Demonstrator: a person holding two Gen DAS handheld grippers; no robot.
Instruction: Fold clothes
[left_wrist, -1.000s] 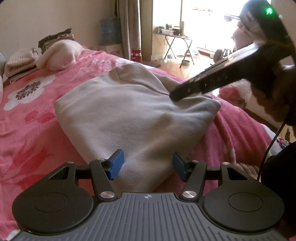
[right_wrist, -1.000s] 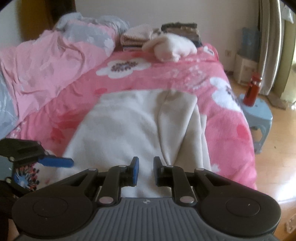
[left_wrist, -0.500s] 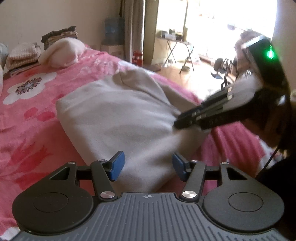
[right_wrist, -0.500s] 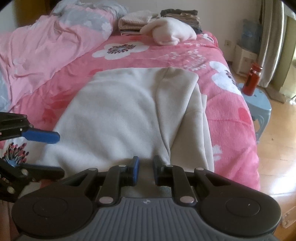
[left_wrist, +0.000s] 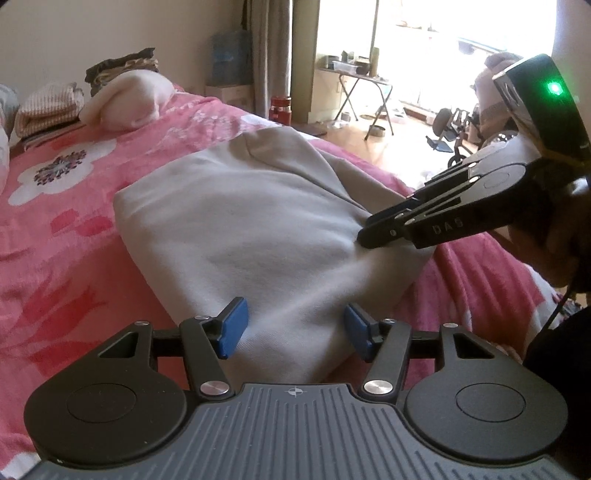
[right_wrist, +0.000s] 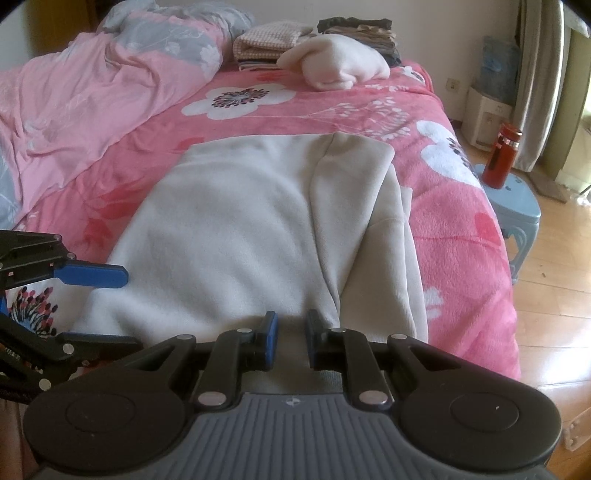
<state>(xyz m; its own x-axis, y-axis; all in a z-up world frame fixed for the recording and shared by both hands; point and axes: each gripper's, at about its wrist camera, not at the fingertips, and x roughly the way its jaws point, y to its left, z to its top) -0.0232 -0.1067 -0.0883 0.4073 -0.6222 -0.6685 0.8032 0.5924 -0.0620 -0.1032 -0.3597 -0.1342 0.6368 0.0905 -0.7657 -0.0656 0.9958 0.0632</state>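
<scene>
A beige garment (left_wrist: 236, 236), partly folded with one side panel laid over lengthwise, is lying flat on the pink floral blanket (left_wrist: 55, 258) of the bed, running from the near edge of the bed up toward its middle and sitting closer to the bed's right-hand edge, where the wooden floor (right_wrist: 554, 295) begins.

The left gripper (left_wrist: 293, 332) is hovering over the garment's near hem with its blue pads (left_wrist: 232, 328) spread wide apart and nothing between them; the cloth is lying below the gap, and it is hard to say whether the pads are brushing it.

The right gripper (right_wrist: 290, 341) is sitting at the near hem too, its fingers drawn close with a narrow strip of beige fabric showing between them. From the left wrist view its tips (left_wrist: 373, 230) are pressing into the garment near its right corner, with the cloth puckering toward them, so it is most likely pinching the hem, though the contact itself is half hidden.

At the far end of the bed, a rolled cream bundle (right_wrist: 332, 68) and stacks of folded clothes (right_wrist: 269, 42) are resting against the wall. A rumpled pink and grey duvet (right_wrist: 92, 92) is piled along the bed's left edge. Beside the right edge, a red bottle (right_wrist: 502, 155) is standing upright on a pale blue stool (right_wrist: 517, 203).
</scene>
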